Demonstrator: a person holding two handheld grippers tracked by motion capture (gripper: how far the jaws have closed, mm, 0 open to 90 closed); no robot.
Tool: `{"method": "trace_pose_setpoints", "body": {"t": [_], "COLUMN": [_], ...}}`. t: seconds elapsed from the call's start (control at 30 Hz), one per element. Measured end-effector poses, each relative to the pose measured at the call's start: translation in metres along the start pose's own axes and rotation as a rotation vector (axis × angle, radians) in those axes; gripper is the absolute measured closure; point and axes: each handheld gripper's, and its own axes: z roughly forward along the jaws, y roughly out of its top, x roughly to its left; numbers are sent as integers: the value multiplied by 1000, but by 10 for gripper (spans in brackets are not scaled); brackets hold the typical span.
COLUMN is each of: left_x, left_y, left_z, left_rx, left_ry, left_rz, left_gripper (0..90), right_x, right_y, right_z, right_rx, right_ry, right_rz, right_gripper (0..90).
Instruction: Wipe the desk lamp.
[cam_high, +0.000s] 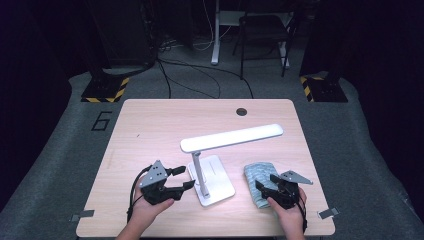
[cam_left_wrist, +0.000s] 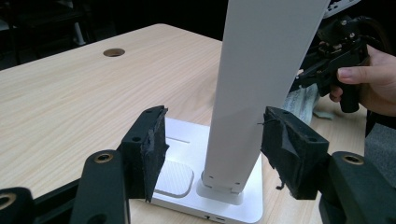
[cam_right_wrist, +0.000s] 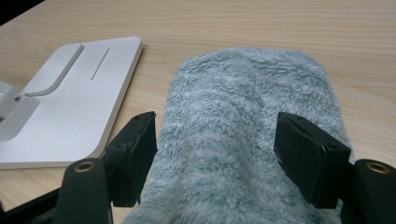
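A white desk lamp stands on the table on a flat base (cam_high: 220, 187), with a long head bar (cam_high: 232, 137) above it. My left gripper (cam_high: 186, 178) is open just left of the lamp's post (cam_high: 198, 167). In the left gripper view the post (cam_left_wrist: 247, 93) rises between the spread jaws of that gripper (cam_left_wrist: 217, 135), apart from both pads. A folded grey-green fluffy cloth (cam_high: 259, 172) lies right of the base. My right gripper (cam_high: 266, 182) is open over its near end. In the right gripper view the cloth (cam_right_wrist: 243, 130) bulges between the open jaws of the right gripper (cam_right_wrist: 222, 140).
The wooden table (cam_high: 150, 130) has a round cable hole (cam_high: 241, 111) near its far edge. Beyond it, a chair (cam_high: 262, 30) and loose cables lie on the floor. Yellow-and-black striped stand feet (cam_high: 105, 90) sit at both far corners. The lamp base (cam_right_wrist: 79, 107) lies close left of the cloth.
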Motion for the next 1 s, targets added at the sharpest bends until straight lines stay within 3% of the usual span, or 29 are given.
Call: {"method": "trace_pose_setpoints", "body": {"t": [0.2,0.23,0.5,0.63,0.8,1.0], "left_x": [2,2,6,8,10,11], "left_y": [0,0,-4,-5,-6,-4], "left_z": [0,0,4,6,5,2], "left_rx": [-4,1,41,63,64,46], "left_ry": [11,4,19,18,17,22], "left_rz": [10,-6,-16,-22,-25,-26], "left_gripper": [397,397,354,343,342,345], "right_x": [4,5,10,19,30,55], "right_y": [3,3,9,12,15,21], "right_z": [-6,-7,-14,-16,-20,-21], "right_rx": [-34,-43,-81,-102,-126,-146], "right_ry": [-15,-17,-12,-16,4,71], "right_rz": [-2,-2,-25,-74,-91,-127], "right_gripper": [281,281,275,275,275,306]}}
